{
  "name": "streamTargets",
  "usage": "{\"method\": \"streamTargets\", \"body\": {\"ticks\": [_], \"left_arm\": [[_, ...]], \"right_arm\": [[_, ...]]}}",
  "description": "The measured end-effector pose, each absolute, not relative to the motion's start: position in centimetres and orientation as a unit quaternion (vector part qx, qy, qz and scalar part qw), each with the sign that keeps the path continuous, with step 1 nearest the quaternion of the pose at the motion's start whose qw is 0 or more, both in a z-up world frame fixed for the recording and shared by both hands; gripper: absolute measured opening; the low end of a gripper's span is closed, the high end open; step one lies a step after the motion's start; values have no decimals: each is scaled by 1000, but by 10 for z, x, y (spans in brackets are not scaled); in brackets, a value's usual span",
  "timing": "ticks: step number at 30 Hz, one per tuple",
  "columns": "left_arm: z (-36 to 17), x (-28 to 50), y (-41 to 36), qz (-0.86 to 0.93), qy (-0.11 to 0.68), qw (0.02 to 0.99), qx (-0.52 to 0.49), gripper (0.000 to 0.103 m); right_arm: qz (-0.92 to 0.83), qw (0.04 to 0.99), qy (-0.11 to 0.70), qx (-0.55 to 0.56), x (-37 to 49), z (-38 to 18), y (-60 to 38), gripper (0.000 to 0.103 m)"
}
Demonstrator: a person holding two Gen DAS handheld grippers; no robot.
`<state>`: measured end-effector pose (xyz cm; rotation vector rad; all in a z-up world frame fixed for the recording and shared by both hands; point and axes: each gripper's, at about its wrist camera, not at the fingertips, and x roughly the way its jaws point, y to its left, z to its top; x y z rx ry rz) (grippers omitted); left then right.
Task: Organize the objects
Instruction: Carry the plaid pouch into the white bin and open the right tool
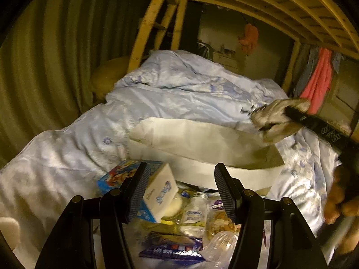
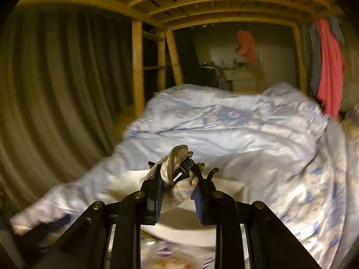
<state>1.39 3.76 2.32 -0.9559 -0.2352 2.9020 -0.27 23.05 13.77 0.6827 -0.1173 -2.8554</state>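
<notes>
Dim bunk bed (image 2: 202, 4) — green curtain (image 2: 56, 78).

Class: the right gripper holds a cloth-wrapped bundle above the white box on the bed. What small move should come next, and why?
Probably lower the bundle into the white box and open. The right gripper is shut on it and held just above the box, which looks empty, while the left gripper hangs open over the loose items.
</notes>
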Motion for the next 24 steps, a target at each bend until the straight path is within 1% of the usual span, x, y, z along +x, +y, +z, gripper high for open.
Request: {"method": "streamTargets", "body": {"ticks": [3,5,7,9,16,21,24], "left_arm": [[20,9,43,942,-76,53,-324,59],[17,9,44,940,-71,57,-330,59],[15,8,45,938,-64,54,-338,59],[12,6,46,934,-63,62,-346,59],[6,7,47,930,-63,71,-356,59],[7,8,50,930,-54,80,-354,59],[8,9,51,931,-51,83,-352,59]], "right_arm": [[-961,63,0,268,-19,98,225,23],[-943,48,29,327,-30,72,220,23],[-921,47,39,384,-36,50,216,23],[-907,50,35,416,-35,39,213,23],[-896,53,-17,441,-30,46,227,23],[-896,32,-7,443,-26,57,225,25],[-908,20,1,418,-20,73,222,26]]}}
